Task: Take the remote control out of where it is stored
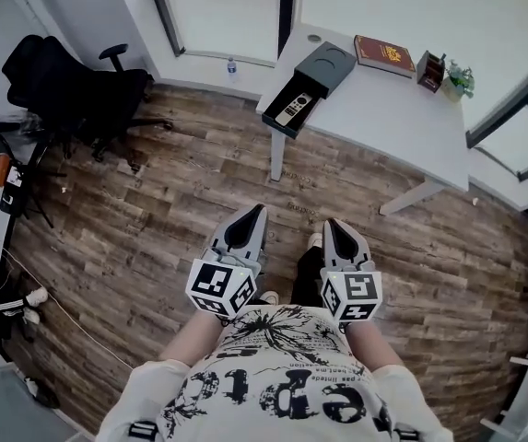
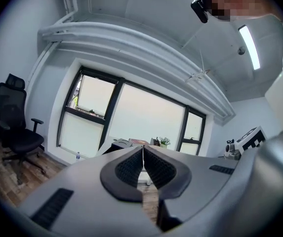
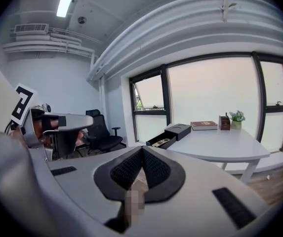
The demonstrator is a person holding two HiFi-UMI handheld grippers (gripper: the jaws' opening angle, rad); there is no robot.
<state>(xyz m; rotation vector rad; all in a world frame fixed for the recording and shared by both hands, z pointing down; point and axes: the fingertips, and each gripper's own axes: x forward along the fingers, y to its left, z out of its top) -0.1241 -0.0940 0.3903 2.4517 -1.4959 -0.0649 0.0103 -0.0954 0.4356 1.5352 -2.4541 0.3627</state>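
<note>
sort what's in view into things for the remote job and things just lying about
For the job: remote control, lying in the slid-open dark storage box on the white desk; left gripper and right gripper, both shut and empty.

Lying about: red book, potted plant, office chair, water bottle.

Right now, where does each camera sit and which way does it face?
Head view: on the head, facing down at the table; left hand-held gripper, right hand-held gripper, forearms show.
Left gripper view: on that gripper, facing the window; shut jaws show.
Right gripper view: likewise, facing the table; shut jaws show.
Shared: the table.
</note>
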